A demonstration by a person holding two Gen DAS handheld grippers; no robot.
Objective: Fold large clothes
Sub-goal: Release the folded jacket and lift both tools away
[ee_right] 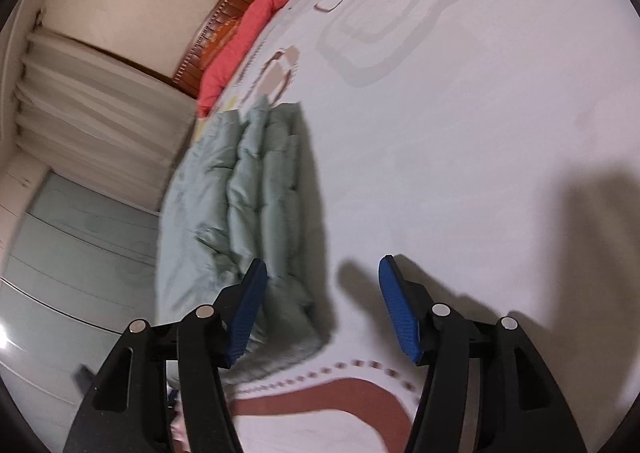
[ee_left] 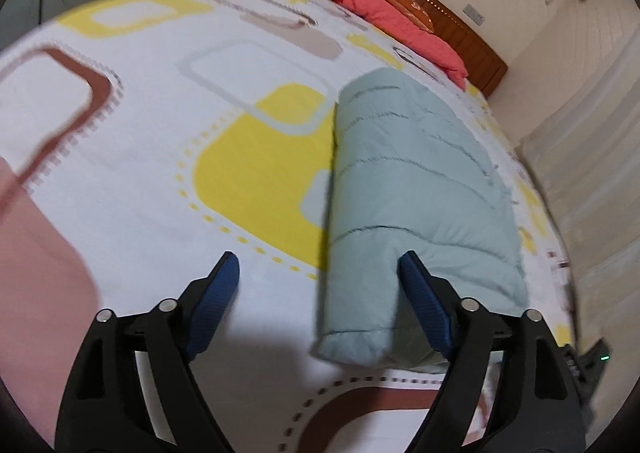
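A pale green quilted jacket (ee_left: pixel 416 189) lies folded into a long bundle on the patterned bedsheet (ee_left: pixel 160 173). My left gripper (ee_left: pixel 318 265) hovers open above the bundle's near end; its right pad overlaps the fabric's edge in the picture, and nothing is pinched. In the right wrist view the same jacket (ee_right: pixel 248 197) lies along the bed's left edge. My right gripper (ee_right: pixel 322 271) is open above it, its left pad over the fabric, its right pad over bare sheet (ee_right: pixel 460 133).
A red pillow (ee_left: pixel 400 27) rests against the wooden headboard (ee_left: pixel 440 13) at the far end. Pink cloth (ee_left: pixel 36 261) lies at the left of the left wrist view. Curtains (ee_right: pixel 100 125) and a tiled floor (ee_right: pixel 72 273) border the bed.
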